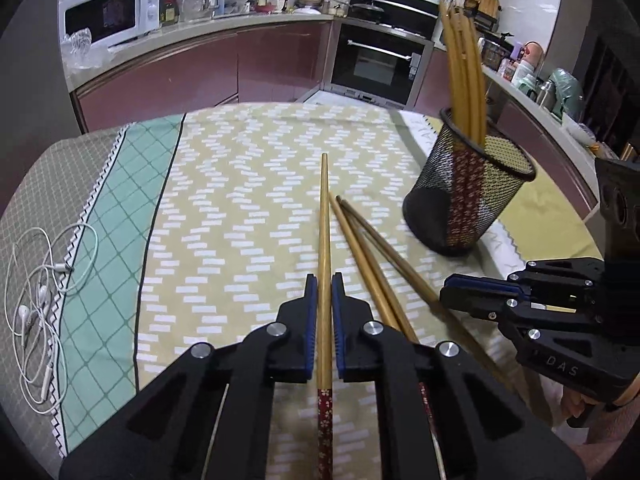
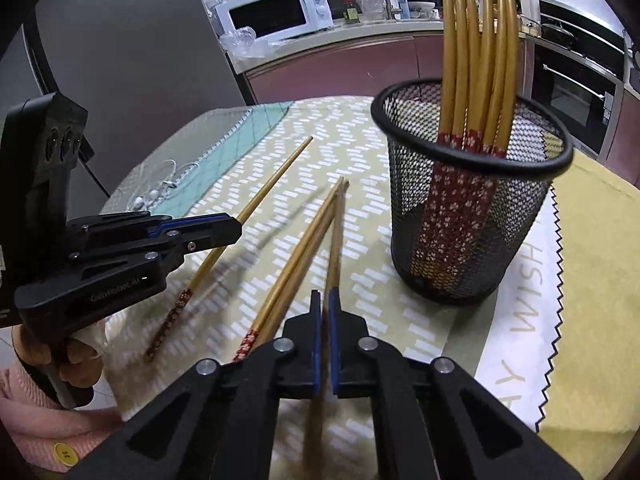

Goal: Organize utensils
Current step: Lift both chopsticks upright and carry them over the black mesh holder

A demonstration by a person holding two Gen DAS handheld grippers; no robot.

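Observation:
My left gripper (image 1: 324,284) is shut on one wooden chopstick (image 1: 325,216) with a red flowered end, just above the tablecloth; it also shows in the right wrist view (image 2: 236,224). My right gripper (image 2: 325,298) is shut on another chopstick (image 2: 334,240); it appears at the right of the left wrist view (image 1: 448,290). Two more chopsticks (image 2: 296,256) lie crossed on the cloth beside it. A black mesh cup (image 2: 468,216) holding several upright chopsticks (image 2: 476,48) stands to the right, also seen in the left wrist view (image 1: 468,196).
White earphones (image 1: 40,304) lie on the cloth at the far left. The patterned tablecloth (image 1: 240,200) covers a round table. Kitchen counters, a microwave (image 1: 108,12) and an oven (image 1: 380,60) stand behind.

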